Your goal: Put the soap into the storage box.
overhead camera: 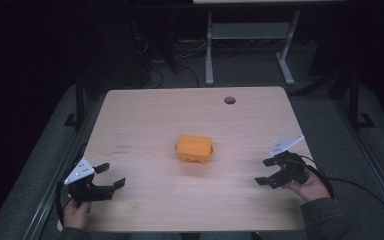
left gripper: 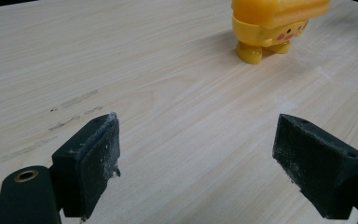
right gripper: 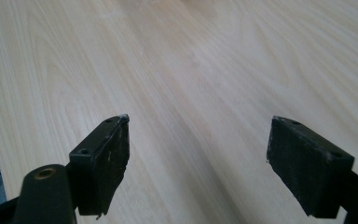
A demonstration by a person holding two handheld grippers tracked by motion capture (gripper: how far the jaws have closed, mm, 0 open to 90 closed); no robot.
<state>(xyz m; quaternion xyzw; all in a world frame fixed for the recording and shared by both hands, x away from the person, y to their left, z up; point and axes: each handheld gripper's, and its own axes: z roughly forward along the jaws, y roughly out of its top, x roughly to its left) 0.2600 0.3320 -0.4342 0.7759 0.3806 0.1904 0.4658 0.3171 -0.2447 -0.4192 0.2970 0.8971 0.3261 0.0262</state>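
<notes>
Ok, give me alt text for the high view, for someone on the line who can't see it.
An orange toy sits alone near the middle of a light wooden table. The left gripper and right gripper, each held in a hand at the near corners, point inward at it with jaws open, neither touching it. Dark room and desk legs behind.

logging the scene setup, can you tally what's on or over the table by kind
orange toy: 1
left gripper, black, open: 1
right gripper, black, open: 1
wooden table: 1
total: 4
</notes>
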